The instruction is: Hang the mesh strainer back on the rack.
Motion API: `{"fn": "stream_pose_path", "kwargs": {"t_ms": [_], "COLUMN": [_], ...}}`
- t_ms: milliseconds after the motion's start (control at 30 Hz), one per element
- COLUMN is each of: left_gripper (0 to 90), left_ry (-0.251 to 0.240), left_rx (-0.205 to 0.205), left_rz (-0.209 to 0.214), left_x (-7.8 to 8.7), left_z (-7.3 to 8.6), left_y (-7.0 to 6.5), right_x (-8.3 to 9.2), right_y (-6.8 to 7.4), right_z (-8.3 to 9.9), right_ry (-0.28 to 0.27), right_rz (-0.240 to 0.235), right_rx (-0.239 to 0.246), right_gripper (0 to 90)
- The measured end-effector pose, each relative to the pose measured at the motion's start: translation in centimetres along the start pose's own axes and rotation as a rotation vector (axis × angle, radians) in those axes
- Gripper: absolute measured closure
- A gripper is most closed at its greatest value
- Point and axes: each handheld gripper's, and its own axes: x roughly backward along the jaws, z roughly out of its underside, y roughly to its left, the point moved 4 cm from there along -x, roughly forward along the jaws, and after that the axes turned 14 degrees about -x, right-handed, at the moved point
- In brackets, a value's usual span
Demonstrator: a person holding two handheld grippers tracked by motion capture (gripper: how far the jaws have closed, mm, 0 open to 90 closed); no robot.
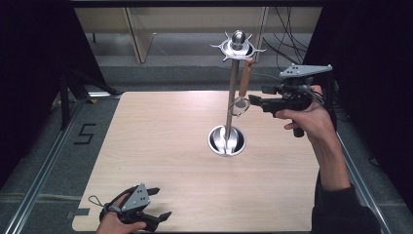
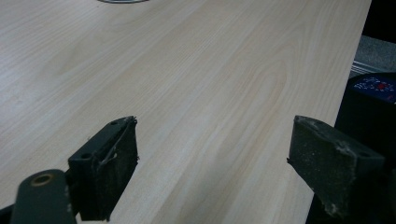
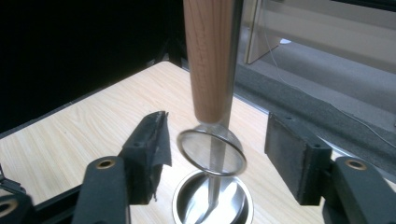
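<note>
Jaws on the right gripper (image 1: 254,102) are spread apart, with the little strainer (image 3: 212,151) sitting in the gap between them but neither pad actually pressing on it, at least going by the right gripper view. That strainer has a wooden handle (image 1: 245,78) and hangs from one of the hooks on the crown of a tall metal stand (image 1: 233,92), mesh ring at the bottom and handle running up, right beside the pole. The stand's round shiny base (image 1: 227,140) sits roughly mid-table on the light wood table (image 1: 160,146), a bit toward the right. The right hand (image 1: 309,117) holds its gripper up off the table, level with the ring, pointing in at it from the right. Down at the near left corner the left gripper (image 1: 163,204) is low over the tabletop, jaws wide apart with just bare wood between them, well away from the stand.
</note>
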Motion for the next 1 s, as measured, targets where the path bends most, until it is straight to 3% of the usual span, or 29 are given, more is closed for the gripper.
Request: {"fn": "stream_pose_path", "kwargs": {"t_ms": [167, 200, 333, 500, 600, 633, 667, 833, 867, 1000], "left_gripper": [15.2, 15.2, 15.2, 15.2, 15.2, 15.2, 15.2, 15.2, 15.2, 15.2], "left_ry": [0.015, 0.011, -0.001, 0.022, 0.001, 0.002, 0.002, 0.002, 0.023, 0.012], "left_rx": [-0.002, -0.003, 0.009, -0.006, 0.007, 0.006, 0.007, 0.007, -0.008, 0.002], "left_rz": [0.002, -0.003, 0.002, -0.001, -0.001, -0.001, 0.000, -0.001, -0.003, 0.001], "left_x": [0.1, 0.1, 0.0, 0.1, 0.1, 0.1, 0.1, 0.1, 0.2, 0.1], "left_z": [0.0, 0.0, 0.0, 0.0, 0.0, 0.0, 0.0, -0.1, 0.0, -0.1], "left_y": [0.0, 0.0, -0.1, 0.0, -0.1, -0.1, -0.1, -0.1, 0.0, -0.1], "right_x": [0.0, -0.1, 0.1, 0.1, 0.0, -0.1, 0.0, 0.0, 0.0, -0.2], "right_y": [-0.4, -0.3, -0.3, -0.2, -0.3, -0.4, -0.3, -0.4, -0.3, -0.3], "right_z": [0.7, 0.8, 1.1, 1.8, 2.1, 2.2, 2.4, 3.1, 3.2, 3.7], "right_ry": [0.008, 0.000, -0.027, -0.009, -0.022, -0.048, -0.027, -0.032, -0.031, -0.027], "right_rz": [0.000, 0.002, 0.005, 0.003, -0.010, 0.000, -0.004, -0.004, -0.006, -0.022], "right_rx": [0.003, -0.014, 0.006, -0.004, 0.006, 0.008, -0.007, -0.004, -0.008, -0.016], "right_gripper": [38.1, 38.1, 37.6, 36.7, 36.4, 36.4, 36.4, 36.2, 36.1, 35.6]}}
